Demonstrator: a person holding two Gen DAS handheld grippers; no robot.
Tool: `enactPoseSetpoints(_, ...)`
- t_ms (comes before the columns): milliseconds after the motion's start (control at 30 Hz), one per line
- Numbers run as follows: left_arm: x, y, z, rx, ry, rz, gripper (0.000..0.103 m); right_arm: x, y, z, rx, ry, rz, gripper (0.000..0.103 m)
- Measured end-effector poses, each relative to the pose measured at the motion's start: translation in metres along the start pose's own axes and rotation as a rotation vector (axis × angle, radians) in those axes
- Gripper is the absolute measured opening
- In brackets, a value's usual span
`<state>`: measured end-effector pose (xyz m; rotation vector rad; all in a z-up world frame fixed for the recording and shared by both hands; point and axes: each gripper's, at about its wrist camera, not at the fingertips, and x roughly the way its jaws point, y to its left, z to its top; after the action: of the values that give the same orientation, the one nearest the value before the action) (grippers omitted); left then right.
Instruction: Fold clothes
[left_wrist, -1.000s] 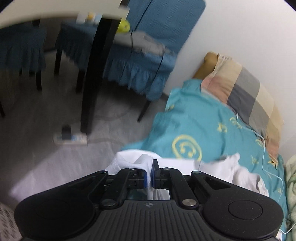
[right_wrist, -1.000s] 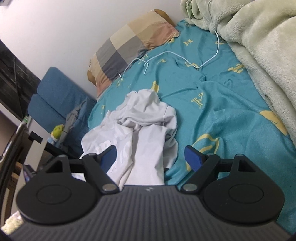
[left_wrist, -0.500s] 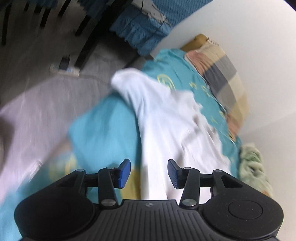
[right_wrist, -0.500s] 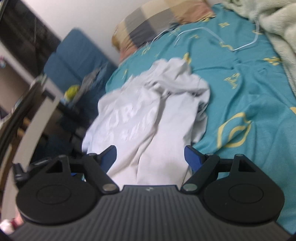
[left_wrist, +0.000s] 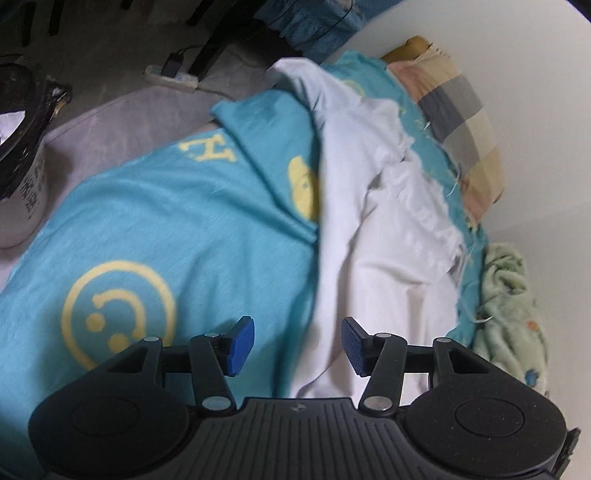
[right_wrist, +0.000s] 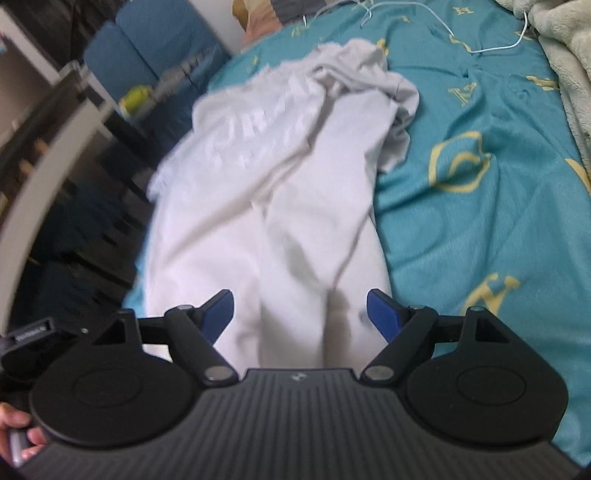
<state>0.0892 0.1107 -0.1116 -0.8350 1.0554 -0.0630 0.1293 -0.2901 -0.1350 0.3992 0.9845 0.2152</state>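
White garment (left_wrist: 384, 236) released, left tool (left_wrist: 297, 345) newly parted

Soft, matt white cotton-like garment (right_wrist: 280, 184), creased, lying on a teal printed bedsheet (right_wrist: 480, 229) of finely ribbed knit cloth. Fluffy pale green fleece blanket (right_wrist: 565, 48) (pile clearly napped). Checked woven pillow (left_wrist: 461, 122), matt. Black plastic grippers with ribbed housings, dull sheen, blue textured pads (left_wrist: 352, 345), shiny metal pivot pins.
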Motion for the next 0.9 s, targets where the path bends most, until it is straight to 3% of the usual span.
enactPoseSetpoints(33, 0.004, 0.004, 0.001, -0.004, 0.022, -0.001, 0.054, 0.005, 0.002, -0.001, -0.018, 0.019, -0.015, 0.081)
enactPoseSetpoints(133, 0.011, 0.011, 0.007, -0.029, 0.026, -0.014, 0.054, 0.016, 0.008, -0.003, -0.069, 0.055, -0.045, 0.066)
enactPoseSetpoints(200, 0.013, 0.016, 0.009, -0.050, 0.040, -0.045, 0.054, 0.017, 0.012, -0.003, -0.099, 0.056, -0.049, 0.040)
enactPoseSetpoints(233, 0.014, 0.017, 0.008, -0.056, 0.047, -0.054, 0.054, 0.017, 0.013, -0.003, -0.110, 0.054, -0.053, 0.018)
enactPoseSetpoints(267, 0.018, 0.013, 0.008, -0.056, 0.052, -0.060, 0.053, 0.012, 0.010, -0.002, -0.101, 0.039, -0.066, 0.010)
enactPoseSetpoints(433, 0.018, 0.003, 0.006, -0.036, 0.048, -0.125, 0.053, -0.018, -0.012, 0.009, 0.032, -0.060, -0.086, 0.008)
enactPoseSetpoints(567, 0.020, -0.002, 0.004, -0.010, 0.068, -0.145, 0.050, -0.028, -0.040, 0.017, 0.135, -0.134, -0.197, 0.008)
enactPoseSetpoints(733, 0.026, -0.007, 0.002, 0.025, 0.092, -0.152, 0.045, -0.023, -0.072, 0.021, 0.271, -0.178, -0.293, 0.008)
enactPoseSetpoints(900, 0.027, -0.025, -0.003, 0.116, 0.090, -0.182, 0.039, -0.014, -0.083, 0.023, 0.290, -0.194, -0.376, 0.008)
